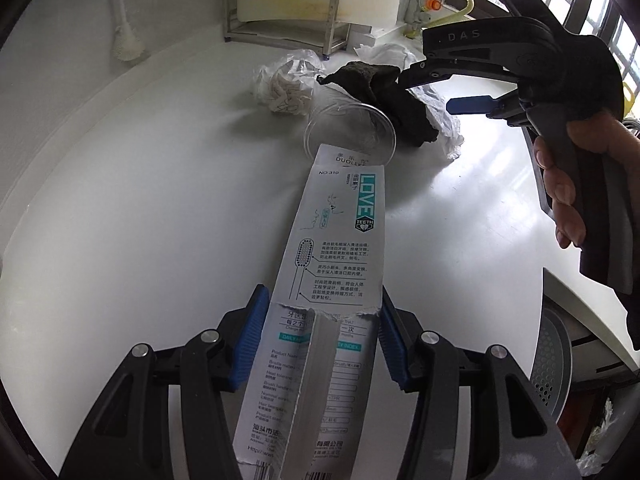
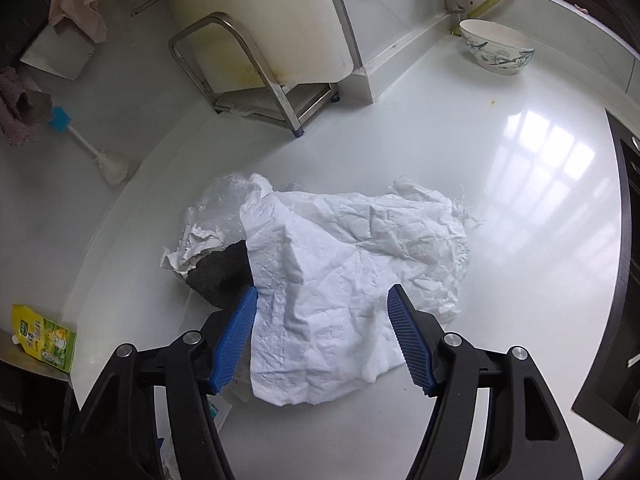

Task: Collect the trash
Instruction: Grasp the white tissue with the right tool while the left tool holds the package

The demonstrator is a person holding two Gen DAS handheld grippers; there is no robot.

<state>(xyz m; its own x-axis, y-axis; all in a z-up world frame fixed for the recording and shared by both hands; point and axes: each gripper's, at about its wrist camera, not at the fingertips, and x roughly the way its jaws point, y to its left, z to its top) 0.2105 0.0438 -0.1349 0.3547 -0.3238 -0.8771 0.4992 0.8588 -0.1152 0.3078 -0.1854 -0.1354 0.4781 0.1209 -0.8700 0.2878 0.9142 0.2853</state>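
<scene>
My left gripper [image 1: 322, 290] is shut on a long torn toothbrush package card [image 1: 340, 232], its blue pads pressing the card's two edges. Beyond the card's far end a clear plastic cup [image 1: 348, 128] lies on its side on the white counter [image 1: 140, 200]. Next to the cup are a crumpled wrapper [image 1: 284, 84], a black lump [image 1: 384, 96] and a white tissue [image 1: 444, 120]. A hand holds my right gripper [image 1: 428, 92] over that pile. In the right wrist view my right gripper [image 2: 323, 289] is open just above the crumpled tissue [image 2: 352, 264]. The black lump [image 2: 224, 276] shows by its left pad.
A steel rack [image 2: 248, 72] stands at the back against the wall. A bottle brush [image 2: 92, 148] hangs at the left. A patterned bowl [image 2: 496, 46] sits at the back right, a yellow-green pouch [image 2: 44, 336] at the counter's left edge. A dark hob edge [image 2: 628, 240] borders the right.
</scene>
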